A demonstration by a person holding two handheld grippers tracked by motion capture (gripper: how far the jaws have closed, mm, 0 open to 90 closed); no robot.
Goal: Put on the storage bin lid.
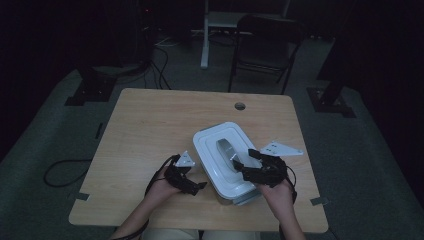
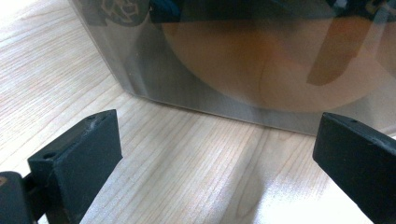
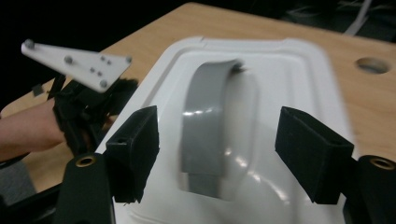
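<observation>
I have 2 grippers on 1 box. The box [image 1: 227, 162] sits on the table [image 1: 150, 125] near the front edge, a little right of the middle, with its long side running at a slant toward the back right corner. It has a white lid [image 3: 299, 79] with a grey handle [image 3: 208, 121] lying in a sunken well along the middle, and clear walls [image 2: 196, 70] below, through which I see something orange and round, too blurred to name.

My right gripper [image 3: 217, 154] stands open over the near end of the lid, its jaws one on each side of the handle and not touching it. Nothing is between the pads but that grey strap. My left gripper [image 2: 215, 154] is open too, low on the table just beside the box's left wall, jaws wide apart and holding nothing.

I judge the lid to be stiff, smooth plastic, slippery on its glossy face, so the flat top gives no grip. The handle is the place to take hold: narrow enough for the jaws, and I would close across its middle where it rises clear of the well. The box looks filled, so it may be heavier than it seems; the clear wall is slick, and I would brace it with the left rather than pinch it.
</observation>
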